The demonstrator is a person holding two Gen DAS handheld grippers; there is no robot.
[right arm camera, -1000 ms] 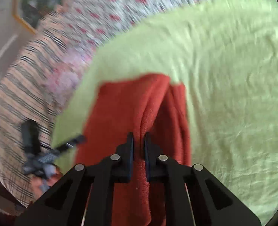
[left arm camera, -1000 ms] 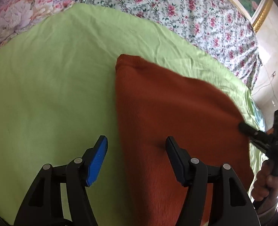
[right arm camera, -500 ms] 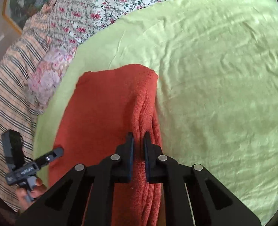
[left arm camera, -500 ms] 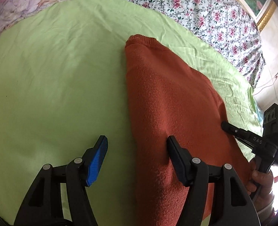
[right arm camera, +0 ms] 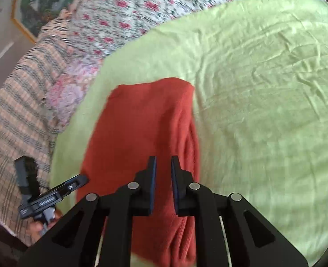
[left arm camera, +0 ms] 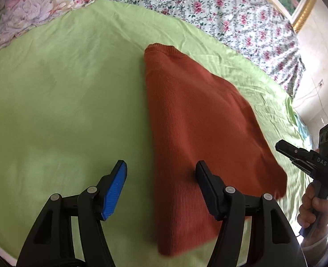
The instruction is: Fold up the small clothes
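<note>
Now the rust-orange knitted garment [left arm camera: 199, 120] lies folded on the light green sheet [left arm camera: 63, 102], a long narrow stack with its ribbed hem toward the sheet's far edge, where the floral bedspread [left arm camera: 208, 6] begins. In the right wrist view the same garment [right arm camera: 141, 129] shows layered folds bunched along its right side, and it sits toward the sheet's left edge, near a pale flowered pillow [right arm camera: 68, 93] and a striped blanket [right arm camera: 15, 102].

Over the garment's near end, the left gripper [left arm camera: 161, 173] stands wide apart and holds nothing: its blue-padded finger is over bare sheet just left of the cloth's folded edge, while the dark finger is over the cloth itself.

By contrast, the right gripper [right arm camera: 163, 166] has only a narrow gap between its jaws, and they are opening; the orange cloth shows through the gap below them, but the pads do not press on it. From the left wrist view this gripper [left arm camera: 281, 145] appears past the garment's right corner, gripped by a hand [left arm camera: 312, 207].

A gold-framed picture [right arm camera: 41, 6] hangs on the wall beyond the bed.
</note>
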